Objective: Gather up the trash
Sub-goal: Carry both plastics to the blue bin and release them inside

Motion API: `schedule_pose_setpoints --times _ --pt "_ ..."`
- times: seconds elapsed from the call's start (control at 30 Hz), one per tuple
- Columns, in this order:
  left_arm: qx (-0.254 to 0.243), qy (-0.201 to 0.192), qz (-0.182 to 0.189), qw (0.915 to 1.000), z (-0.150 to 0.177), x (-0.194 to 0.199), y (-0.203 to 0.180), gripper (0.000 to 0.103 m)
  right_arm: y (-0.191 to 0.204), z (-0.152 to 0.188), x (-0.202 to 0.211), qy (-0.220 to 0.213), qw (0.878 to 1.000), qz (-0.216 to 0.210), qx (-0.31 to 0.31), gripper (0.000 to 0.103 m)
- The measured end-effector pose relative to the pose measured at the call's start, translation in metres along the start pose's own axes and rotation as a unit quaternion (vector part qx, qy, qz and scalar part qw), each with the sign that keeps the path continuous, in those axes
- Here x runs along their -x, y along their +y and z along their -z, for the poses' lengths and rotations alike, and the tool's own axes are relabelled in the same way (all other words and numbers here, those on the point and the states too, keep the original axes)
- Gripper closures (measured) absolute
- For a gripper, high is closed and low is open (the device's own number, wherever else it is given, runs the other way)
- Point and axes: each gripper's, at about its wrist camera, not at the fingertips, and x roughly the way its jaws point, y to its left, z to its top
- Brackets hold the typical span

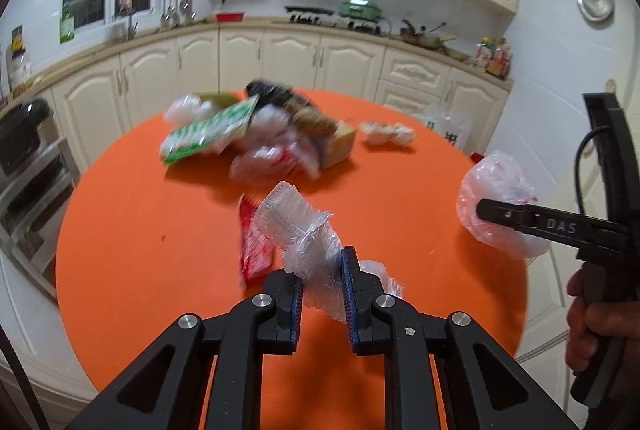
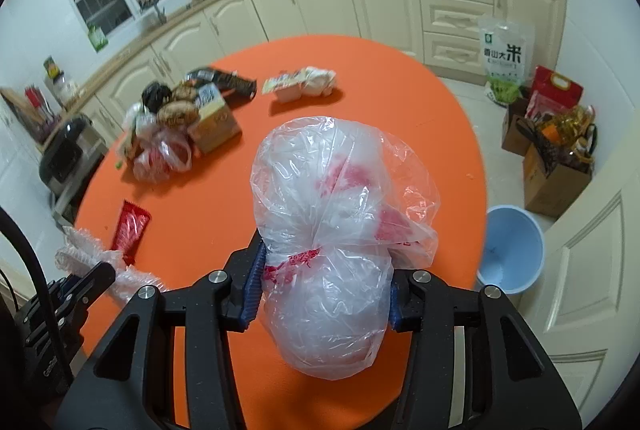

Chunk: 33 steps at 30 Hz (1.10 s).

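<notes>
The right tool point(image 2: 320, 294) clamps a knotted plastic bag point(image 2: 336, 230) above the orange table point(image 2: 400, 90).

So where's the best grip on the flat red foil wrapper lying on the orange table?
Take the red foil wrapper by its near short end, coming in low from the near table edge: it lies flat, and its long side is crowded by crumpled clear plastic.

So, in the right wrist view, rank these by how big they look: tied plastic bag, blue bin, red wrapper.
1. Tied plastic bag, held in the right gripper; its nearness to the camera inflates it.
2. Blue bin on the floor.
3. Red wrapper on the orange table.
</notes>
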Motion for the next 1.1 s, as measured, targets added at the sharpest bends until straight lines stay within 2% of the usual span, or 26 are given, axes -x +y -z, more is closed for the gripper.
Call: schedule_pose_setpoints --times 0.27,0.4,0.47,0.6,0.67,0.77,0.93,1.1 --pt "-0.054 -0.041 0.043 0.9968 -0.040 0.012 -0.056 0.089 -0.034 -0.015 0.037 -0.049 0.998 -0.027 -0.035 0.059" --pt "-0.085 -0.045 0.084 0.9918 -0.066 -0.008 -0.101 0.089 -0.076 -0.024 0.060 -0.080 0.995 -0.011 -0.064 0.059" --pt "-0.097 -0.040 0.109 0.9885 -0.078 -0.030 -0.131 0.089 -0.110 -0.029 0.072 -0.094 0.992 0.009 -0.084 0.059" --pt "-0.118 -0.002 0.153 0.9813 -0.090 -0.084 -0.191 0.089 -0.175 -0.031 0.078 -0.100 0.986 0.052 -0.122 0.058" --pt "-0.129 0.033 0.171 0.9762 -0.089 -0.119 -0.228 0.089 -0.219 -0.030 0.068 -0.089 0.982 0.079 -0.144 0.058" --pt "-0.143 0.075 0.184 0.9697 -0.081 -0.171 -0.274 0.089 -0.278 -0.024 0.044 -0.068 0.977 0.089 -0.183 0.058" --pt "-0.151 0.155 0.172 0.9610 -0.067 -0.275 -0.330 0.089 -0.358 -0.012 -0.009 -0.028 0.965 0.089 -0.246 0.058" --pt "-0.157 0.215 0.151 0.9519 -0.059 -0.368 -0.369 0.089 -0.420 -0.002 -0.062 0.001 0.954 0.080 -0.289 0.058"
